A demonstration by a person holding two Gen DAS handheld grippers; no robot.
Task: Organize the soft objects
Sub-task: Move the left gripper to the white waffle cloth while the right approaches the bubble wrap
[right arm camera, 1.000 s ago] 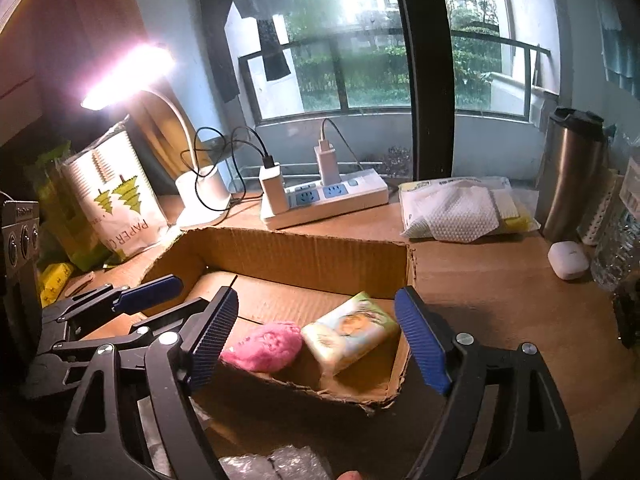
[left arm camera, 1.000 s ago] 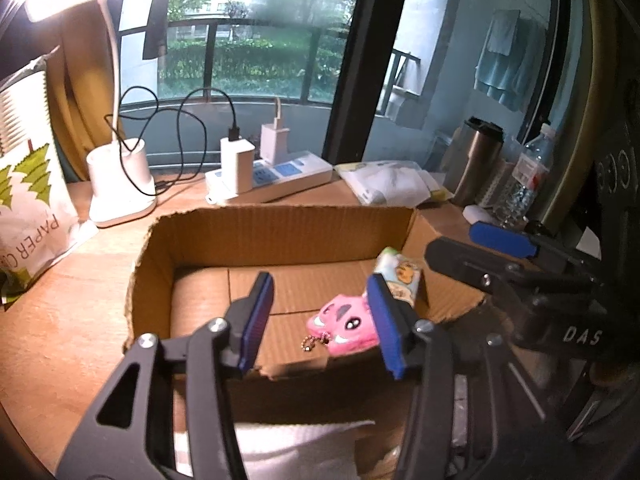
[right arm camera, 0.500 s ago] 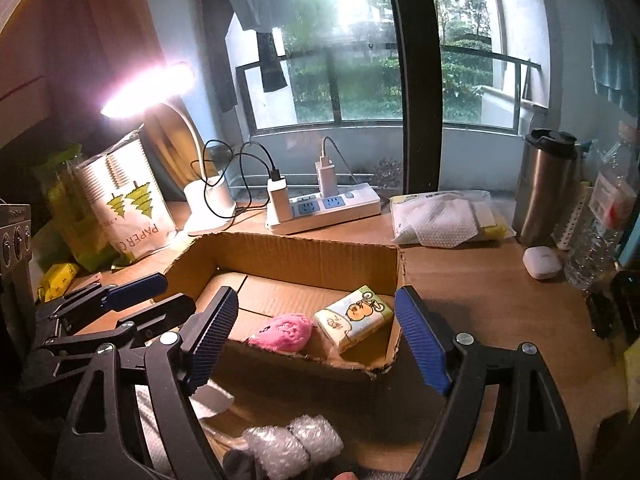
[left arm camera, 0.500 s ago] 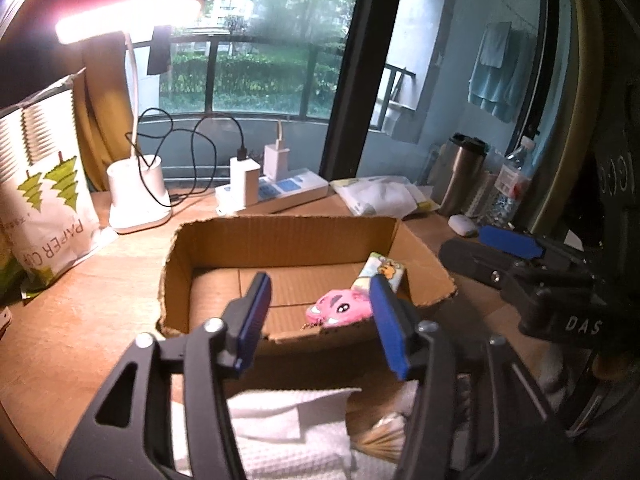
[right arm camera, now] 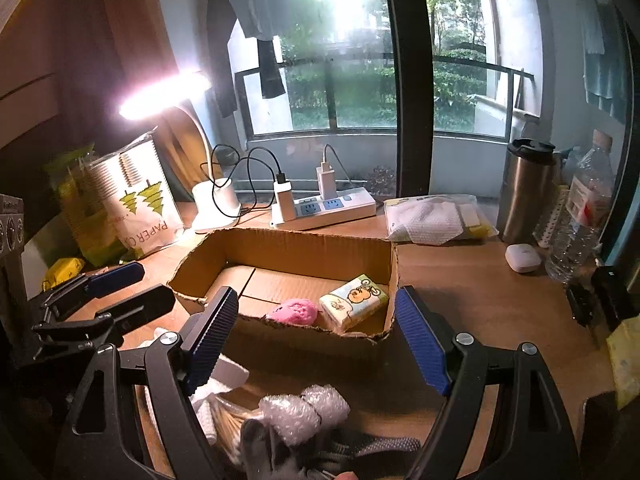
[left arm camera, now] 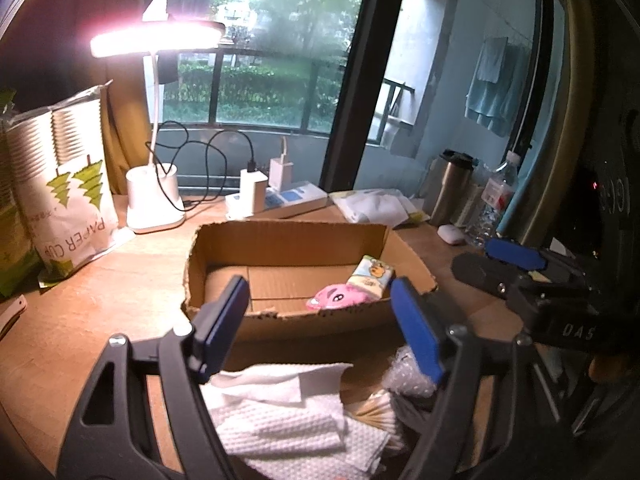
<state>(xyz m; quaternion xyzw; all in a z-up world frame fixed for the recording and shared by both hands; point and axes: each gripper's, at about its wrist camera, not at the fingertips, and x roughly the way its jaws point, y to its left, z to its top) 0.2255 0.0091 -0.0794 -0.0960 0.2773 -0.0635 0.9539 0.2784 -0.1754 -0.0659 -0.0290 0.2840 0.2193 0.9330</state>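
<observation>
In the box: the cardboard box on the counter already holds a pink plush toy and a little tissue pack, touching at the right end.
Still outside: white paper towels, a roll of bubble wrap and something gray lie on the counter in front of the box, near both tools.
Left hand-held gripper: spread wide, holding nothing, above the paper towels.
Right hand-held gripper: spread wide, holding nothing, above the bubble wrap.
How far: I think about halfway. Two soft things are in, a few are left.
</observation>
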